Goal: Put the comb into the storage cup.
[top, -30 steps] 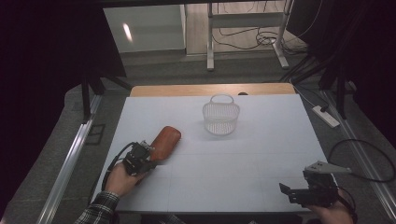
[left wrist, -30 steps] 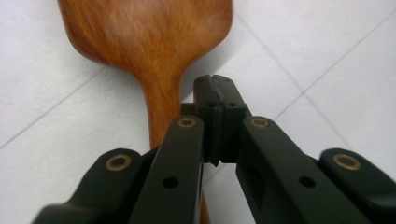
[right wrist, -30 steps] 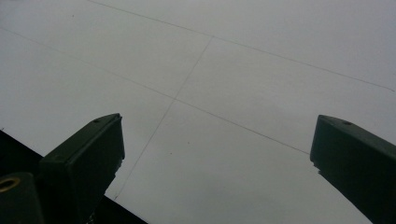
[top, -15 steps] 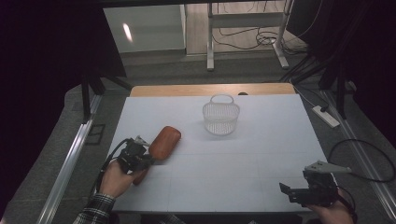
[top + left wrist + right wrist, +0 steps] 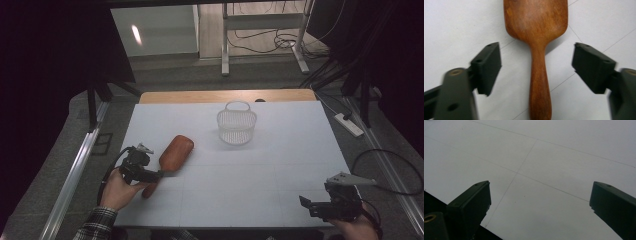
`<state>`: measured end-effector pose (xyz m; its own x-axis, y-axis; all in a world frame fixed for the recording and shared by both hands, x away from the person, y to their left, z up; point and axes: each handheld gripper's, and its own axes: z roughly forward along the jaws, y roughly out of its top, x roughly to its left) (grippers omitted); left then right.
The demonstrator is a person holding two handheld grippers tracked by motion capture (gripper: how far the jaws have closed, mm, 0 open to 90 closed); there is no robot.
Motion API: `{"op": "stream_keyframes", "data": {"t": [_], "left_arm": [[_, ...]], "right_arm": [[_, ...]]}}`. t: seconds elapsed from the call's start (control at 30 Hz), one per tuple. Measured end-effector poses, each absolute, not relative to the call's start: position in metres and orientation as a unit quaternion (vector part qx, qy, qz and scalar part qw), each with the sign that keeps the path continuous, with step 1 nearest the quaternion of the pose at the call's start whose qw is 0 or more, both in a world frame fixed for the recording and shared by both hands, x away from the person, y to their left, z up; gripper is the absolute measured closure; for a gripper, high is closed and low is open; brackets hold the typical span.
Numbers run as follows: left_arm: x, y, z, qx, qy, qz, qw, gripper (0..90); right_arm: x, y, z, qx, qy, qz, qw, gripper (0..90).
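Observation:
A brown wooden paddle brush (image 5: 176, 151) lies flat on the white table (image 5: 260, 175), its handle (image 5: 539, 85) pointing toward the near left. My left gripper (image 5: 156, 174) is open at that handle. In the left gripper view the left gripper (image 5: 536, 53) has one jaw on each side of the handle, neither touching it, and the broad head (image 5: 536, 17) lies ahead. A white wire basket (image 5: 236, 125) stands upright at the far middle. My right gripper (image 5: 311, 204) is open at the near right corner, and its jaws (image 5: 540, 192) hold nothing over bare table.
A wooden strip (image 5: 200, 96) edges the table's far side. A metal rail (image 5: 75, 175) runs along the left side on the floor. A power strip (image 5: 349, 124) and cables lie on the floor at the right.
My left gripper has slid a little to the left and back along the brush handle. The brush, the basket and the right gripper have stayed put.

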<state>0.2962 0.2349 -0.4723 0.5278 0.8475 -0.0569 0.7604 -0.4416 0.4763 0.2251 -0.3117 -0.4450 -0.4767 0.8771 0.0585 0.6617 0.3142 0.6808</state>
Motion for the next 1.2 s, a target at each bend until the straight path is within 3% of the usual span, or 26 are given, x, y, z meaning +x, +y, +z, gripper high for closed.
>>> {"op": "stream_keyframes", "data": {"t": [0.23,0.47,1.2], "left_arm": [[0.300,0.242,-0.477,0.840,0.488,0.088,0.220,0.0],[0.304,0.244,-0.476,0.838,0.486,0.083,0.233,0.0],[0.318,0.225,-0.509,0.862,0.464,0.059,0.197,0.0]], "right_arm": [[0.225,-0.312,-0.445,0.485,0.794,0.329,0.162,3.6],[0.225,-0.312,-0.445,0.486,0.793,0.330,0.162,3.7],[0.226,-0.312,-0.445,0.485,0.794,0.329,0.158,3.8]]}}
